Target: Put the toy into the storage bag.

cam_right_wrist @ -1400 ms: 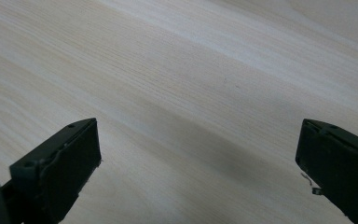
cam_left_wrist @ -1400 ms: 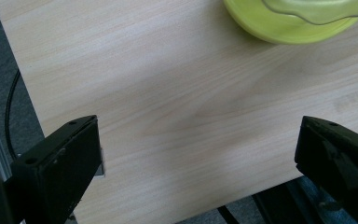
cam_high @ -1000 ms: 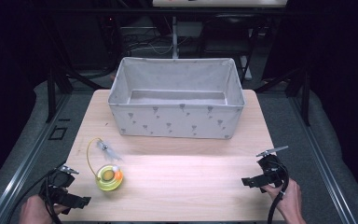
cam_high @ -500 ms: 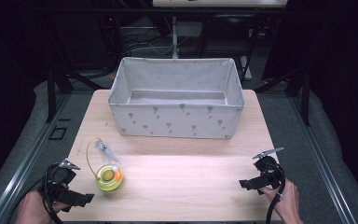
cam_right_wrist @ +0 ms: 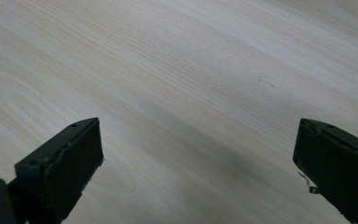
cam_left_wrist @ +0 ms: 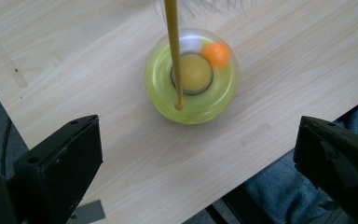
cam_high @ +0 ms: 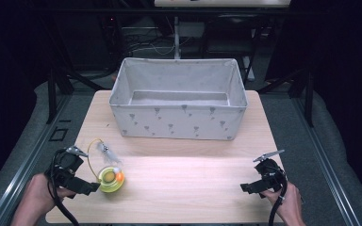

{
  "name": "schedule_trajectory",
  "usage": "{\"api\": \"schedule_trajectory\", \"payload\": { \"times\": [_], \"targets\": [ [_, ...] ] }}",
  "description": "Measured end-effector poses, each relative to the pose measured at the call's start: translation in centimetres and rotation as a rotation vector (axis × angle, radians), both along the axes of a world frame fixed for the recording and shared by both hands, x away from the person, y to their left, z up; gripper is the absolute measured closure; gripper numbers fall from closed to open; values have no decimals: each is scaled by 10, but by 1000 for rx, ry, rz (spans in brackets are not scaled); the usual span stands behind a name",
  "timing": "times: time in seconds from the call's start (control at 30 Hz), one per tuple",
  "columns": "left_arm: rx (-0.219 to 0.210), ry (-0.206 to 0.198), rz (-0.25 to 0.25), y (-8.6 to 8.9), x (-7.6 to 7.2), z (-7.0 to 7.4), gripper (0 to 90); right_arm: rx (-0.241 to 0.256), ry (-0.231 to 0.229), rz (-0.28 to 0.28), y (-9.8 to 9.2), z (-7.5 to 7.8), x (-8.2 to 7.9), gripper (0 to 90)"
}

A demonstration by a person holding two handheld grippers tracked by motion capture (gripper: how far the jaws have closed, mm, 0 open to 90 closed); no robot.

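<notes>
My left gripper (cam_left_wrist: 193, 154) closing in on the cat toy

Its jaws stand wide apart with nothing between them; the yellow-green toy (cam_left_wrist: 192, 77) sits on the table (cam_left_wrist: 279, 56) just ahead of them, untouched, its yellow wand (cam_left_wrist: 172, 37) arching away. My right gripper (cam_right_wrist: 193, 154) is spread just as wide over bare wood, holding nothing.

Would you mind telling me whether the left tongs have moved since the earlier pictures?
Yes. The left tongs have moved right, closing on the yellow-green toy, which has stayed put near the fabric bin.
</notes>
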State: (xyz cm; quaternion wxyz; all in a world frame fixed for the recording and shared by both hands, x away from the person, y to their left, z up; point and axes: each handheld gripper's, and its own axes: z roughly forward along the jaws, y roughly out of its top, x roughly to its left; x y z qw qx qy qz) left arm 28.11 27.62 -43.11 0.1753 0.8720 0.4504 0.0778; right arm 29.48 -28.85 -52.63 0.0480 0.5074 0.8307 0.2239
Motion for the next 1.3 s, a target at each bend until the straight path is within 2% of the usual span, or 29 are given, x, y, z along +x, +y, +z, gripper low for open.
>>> {"api": "schedule_trajectory", "payload": {
  "times": [0.27, 0.37, 0.43, 0.53, 0.57, 0.67, 0.77, 0.83, 0.87, 1.0, 1.03, 1.3],
  "targets": [
    [7, 1, -36, -1, 16, 16, 46, -4, -3, 16, 2, 0, 0, 17],
    [8, 0, -59, -4, 23, 25, 85, -6, 11, 19, 0, 0, 0, 17],
    [12, -1, -70, -5, 26, 29, 144, -6, 11, 20, 1, -1, 0, 17],
    [16, 0, -80, -6, 30, 33, 181, -7, 9, 21, 1, -1, 0, 17],
    [10, 0, -83, -7, 32, 36, 251, 1, 9, 19, 1, -1, 0, 18],
    [14, 3, -94, -8, 36, 40, 336, -6, 14, 24, 0, -1, 0, 19],
    [18, 7, -111, -10, 39, 46, 440, 8, 17, 20, 0, -1, 0, 21],
    [21, 12, -114, -10, 39, 47, 458, -8, 16, 24, 0, 0, 0, 22],
    [29, 20, -124, -12, 40, 49, 512, 7, 15, 21, 0, -1, 0, 22],
    [43, 38, -138, -14, 41, 52, 565, 10, 20, 21, 0, -1, 0, 23],
    [55, 44, -145, -15, 41, 53, 580, -7, 21, 24, 0, -1, 0, 24],
    [63, 62, -148, -14, 42, 53, 689, 7, 28, 25, 0, -2, 1, 27]
  ]
}}
